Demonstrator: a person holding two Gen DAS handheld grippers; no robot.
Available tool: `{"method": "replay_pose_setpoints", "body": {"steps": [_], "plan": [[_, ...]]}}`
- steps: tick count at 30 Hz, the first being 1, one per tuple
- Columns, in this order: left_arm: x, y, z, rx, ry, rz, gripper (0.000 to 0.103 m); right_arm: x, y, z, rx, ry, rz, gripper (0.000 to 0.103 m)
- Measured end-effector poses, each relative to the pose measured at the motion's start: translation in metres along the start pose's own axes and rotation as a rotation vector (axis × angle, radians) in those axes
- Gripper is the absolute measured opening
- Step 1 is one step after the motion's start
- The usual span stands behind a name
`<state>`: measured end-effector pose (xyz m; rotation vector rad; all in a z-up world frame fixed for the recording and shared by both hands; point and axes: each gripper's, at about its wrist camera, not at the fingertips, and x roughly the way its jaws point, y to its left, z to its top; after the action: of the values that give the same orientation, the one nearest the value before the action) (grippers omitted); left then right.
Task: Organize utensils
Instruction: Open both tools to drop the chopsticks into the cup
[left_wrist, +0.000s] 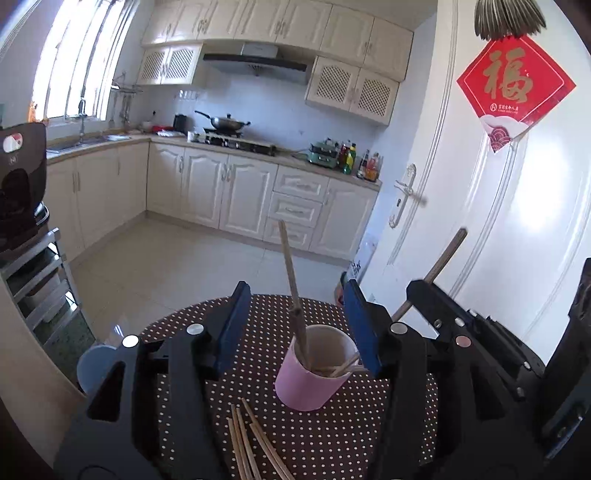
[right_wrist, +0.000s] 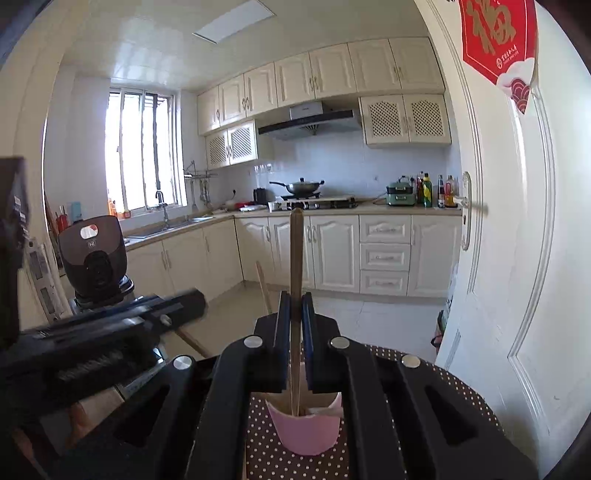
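We hold our left gripper (left_wrist: 295, 328) with fingers apart around the pink cup (left_wrist: 314, 369), one chopstick (left_wrist: 293, 291) leaning inside. Our right gripper (right_wrist: 295, 325) clamps another chopstick (right_wrist: 296, 266) above the cup (ready for dropping); spare chopsticks (left_wrist: 255, 443) lie before it on the counter (left_wrist: 332, 443).

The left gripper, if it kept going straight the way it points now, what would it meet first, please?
Most likely the pink cup on the dotted tablecloth, which stands between the open left gripper fingers with a chopstick in it; depth is uncertain.
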<state>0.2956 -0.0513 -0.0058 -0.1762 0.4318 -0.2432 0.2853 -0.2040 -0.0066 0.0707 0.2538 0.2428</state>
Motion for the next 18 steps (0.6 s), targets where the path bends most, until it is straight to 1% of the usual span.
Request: {"method": "replay_pose_setpoints", "body": {"steps": [2,10,12,14,18], "plan": [[-0.003,0.0,0.0,0.004,0.009,0.001,0.053,0.0,0.0,-0.002,0.003,0.015,-0.003,0.005],[-0.019,0.007,-0.004,0.014,0.032,0.005,0.063,-0.01,-0.001,-0.004,0.044,0.055,0.0,0.008],[-0.025,0.012,-0.007,0.021,0.041,0.004,0.065,-0.014,-0.003,-0.004,0.062,0.062,0.002,0.012],[-0.031,0.017,-0.01,0.027,0.055,0.007,0.067,-0.017,-0.005,-0.004,0.086,0.074,0.003,0.023],[-0.04,0.029,-0.016,0.023,0.079,0.018,0.068,-0.03,-0.004,-0.005,0.099,0.073,0.005,0.029]]}}
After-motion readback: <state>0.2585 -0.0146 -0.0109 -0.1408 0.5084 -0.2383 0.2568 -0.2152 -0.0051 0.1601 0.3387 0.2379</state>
